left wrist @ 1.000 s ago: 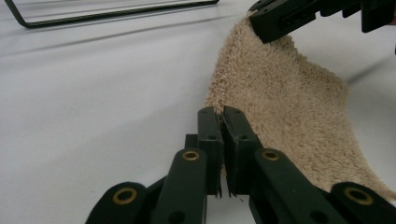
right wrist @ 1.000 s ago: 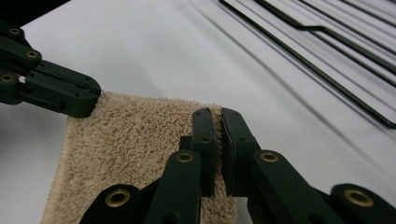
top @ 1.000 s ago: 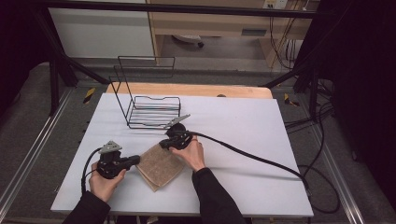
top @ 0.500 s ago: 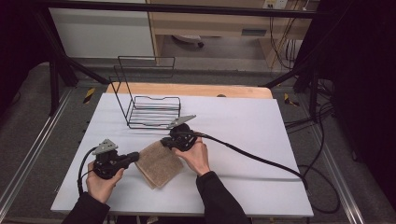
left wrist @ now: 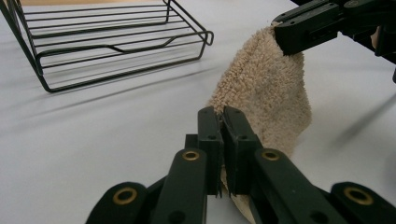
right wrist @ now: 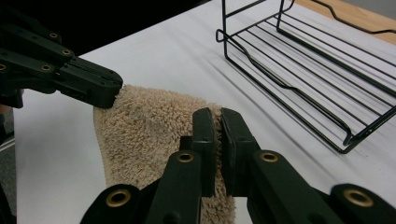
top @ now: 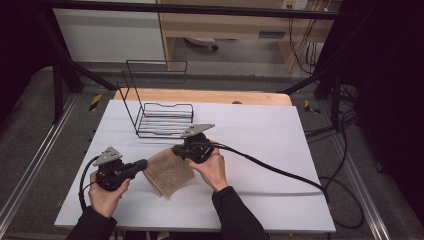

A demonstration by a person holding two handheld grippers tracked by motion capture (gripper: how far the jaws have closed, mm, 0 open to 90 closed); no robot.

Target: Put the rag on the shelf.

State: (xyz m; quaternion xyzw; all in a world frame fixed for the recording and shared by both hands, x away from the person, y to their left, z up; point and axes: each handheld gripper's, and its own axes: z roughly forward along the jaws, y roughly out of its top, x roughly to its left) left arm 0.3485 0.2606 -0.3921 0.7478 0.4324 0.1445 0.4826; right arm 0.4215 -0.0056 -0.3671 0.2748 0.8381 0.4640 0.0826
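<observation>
Towel [top: 169, 172], tan, fluffy terry, folded, sagging.

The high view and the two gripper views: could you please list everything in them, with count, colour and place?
towel: one, beige terry, held up off the table between the two grippers, its lower end near the table top.
wire rack: one, black, at the far left of the table, beyond the towel.
table: one, white top with a wooden strip along its far edge.
frame: black bars around the table.
cables: black, on the floor at the right.
left hand-held gripper: one, black, jaws shut on one towel edge.
right hand-held gripper: one, black, jaws shut on the opposite edge, a black cable trailing right.
hands: two, dark sleeves, coming in from the near edge.
</observation>
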